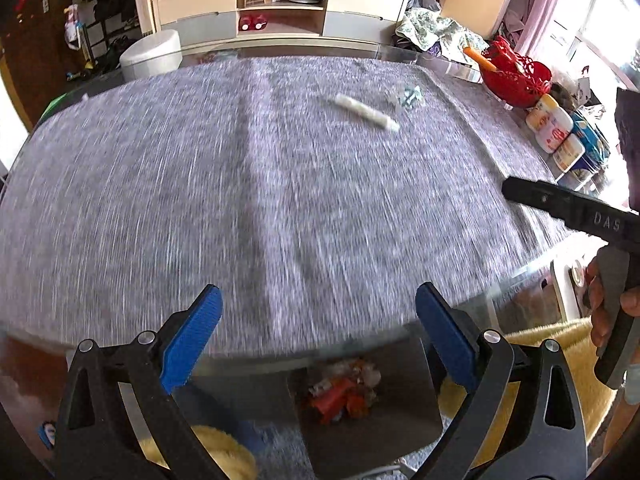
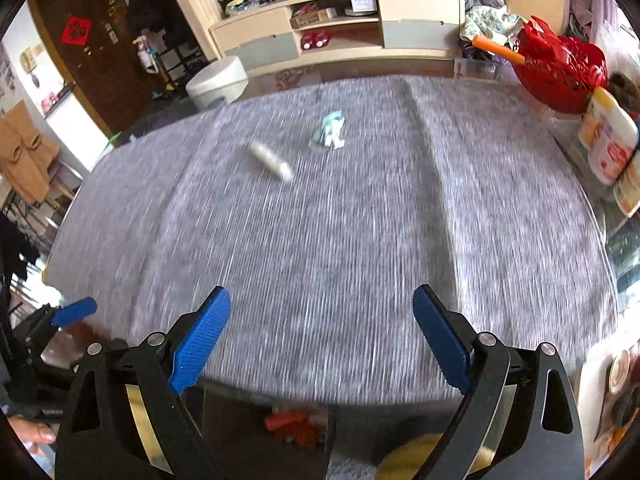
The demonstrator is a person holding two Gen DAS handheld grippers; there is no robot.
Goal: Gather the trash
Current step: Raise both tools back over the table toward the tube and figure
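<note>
Held left tongs (image 1: 318,322) spread wide with nothing between, over the counter's (image 1: 200,184) near edge. Saw a white tube (image 1: 367,112) lying far across the grey cloth, a crumpled clear wrapper (image 1: 405,97) just beside it. Kept right tongs (image 2: 322,322) likewise parted, gripping nothing.

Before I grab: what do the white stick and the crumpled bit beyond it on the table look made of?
White stick: looks like rolled paper or a paper-wrapped tube, matte white; motion blur leaves it open. Crumpled piece: looks like thin clear plastic wrapper with teal print; it is glossy, see-through at its edges and creased. Both lie on the grey woven-looking tablecloth.
</note>
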